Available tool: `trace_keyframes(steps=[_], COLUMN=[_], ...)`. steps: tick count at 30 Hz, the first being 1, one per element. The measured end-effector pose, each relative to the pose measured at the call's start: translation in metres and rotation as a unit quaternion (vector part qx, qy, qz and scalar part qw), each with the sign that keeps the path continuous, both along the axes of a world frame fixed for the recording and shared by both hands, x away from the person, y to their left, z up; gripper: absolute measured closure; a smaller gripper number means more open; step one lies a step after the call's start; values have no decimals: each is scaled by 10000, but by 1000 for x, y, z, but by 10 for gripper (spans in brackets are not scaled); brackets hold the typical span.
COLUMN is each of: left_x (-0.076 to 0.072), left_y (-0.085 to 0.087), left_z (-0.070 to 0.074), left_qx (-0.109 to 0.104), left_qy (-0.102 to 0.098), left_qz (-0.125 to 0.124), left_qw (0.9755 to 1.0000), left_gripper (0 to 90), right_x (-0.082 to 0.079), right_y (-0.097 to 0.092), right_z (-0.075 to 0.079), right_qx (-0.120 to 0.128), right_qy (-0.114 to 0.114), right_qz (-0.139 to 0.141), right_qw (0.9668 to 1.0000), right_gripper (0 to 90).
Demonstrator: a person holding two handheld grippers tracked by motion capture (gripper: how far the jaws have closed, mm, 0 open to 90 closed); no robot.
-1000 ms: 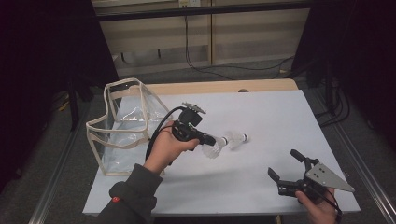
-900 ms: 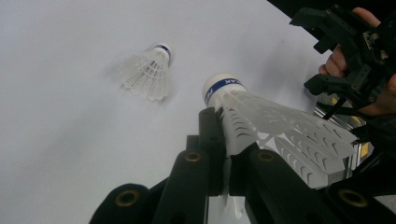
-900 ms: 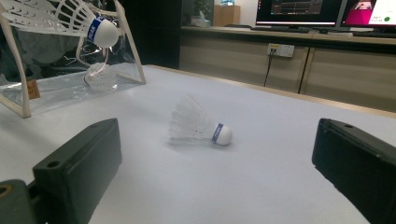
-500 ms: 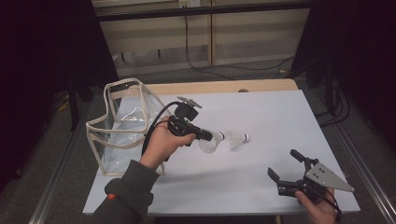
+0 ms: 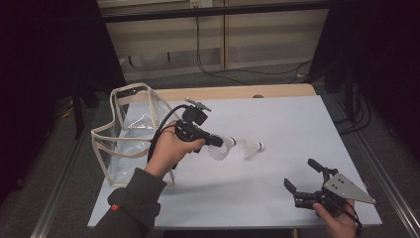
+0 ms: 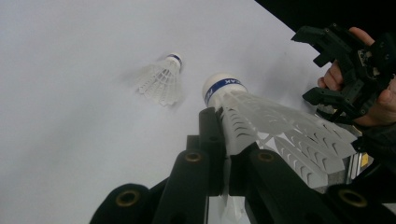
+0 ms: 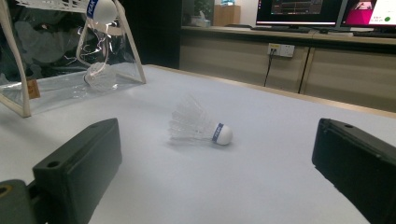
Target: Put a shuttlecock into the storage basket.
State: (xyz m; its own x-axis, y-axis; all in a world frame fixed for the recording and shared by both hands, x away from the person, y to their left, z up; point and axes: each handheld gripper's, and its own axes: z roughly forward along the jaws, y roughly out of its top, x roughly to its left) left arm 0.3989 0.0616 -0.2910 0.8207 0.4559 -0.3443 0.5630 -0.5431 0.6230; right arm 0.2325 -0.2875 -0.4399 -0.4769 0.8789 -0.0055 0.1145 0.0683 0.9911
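My left gripper hovers over the middle of the white table, shut on the feather skirt of a white shuttlecock with a blue-banded cork. In the left gripper view the black jaws pinch the feathers of that shuttlecock, cork pointing away. A second shuttlecock lies on its side on the table just to the right. My right gripper rests at the front right corner, jaws wide open and empty, facing the lying shuttlecock.
A clear bag with beige trim stands open at the table's left edge. In the right gripper view the bag holds a pale rounded shape I cannot identify. Cabinets and cables lie behind the table.
My left gripper has shifted a little up and toward the bag with the shuttlecock in it. The right gripper and the lying shuttlecock have stayed put.
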Motion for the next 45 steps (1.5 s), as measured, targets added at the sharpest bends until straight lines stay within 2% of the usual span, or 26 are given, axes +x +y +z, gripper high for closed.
trace_keyframes(steps=[15, 18, 22, 27, 28, 40, 45], left_x=[5, 6, 8, 9, 9, 11, 13], left_y=[7, 9, 11, 14, 15, 19, 22], left_z=[11, 13, 15, 17, 18, 22, 27], left_qx=[-49, 12, -31, -70, -4, -24, 25], left_qy=[12, -15, 45, 49, 25, 63, 11], left_qz=[141, 182, 156, 273, 260, 354, 370], left_qw=[9999, 9998, 9999, 9996, 9997, 9994, 9993], left_gripper=[890, 890, 890, 892, 892, 898, 897], right_x=[0, 0, 0, 0, 0, 0, 0], right_y=[1, 1, 1, 0, 0, 0, 0], right_z=[0, 0, 0, 0, 0, 0, 0], right_qx=[-8, 0, -5, 6, 10, 8, 7], right_qy=[3, 1, 9, 1, 8, -2, 1], right_qz=[7, 3, 6, 0, -2, -1, 1], right_qw=[10000, 10000, 10000, 10000, 10000, 10000, 10000], right_gripper=[14, 14, 15, 14, 14, 14, 14])
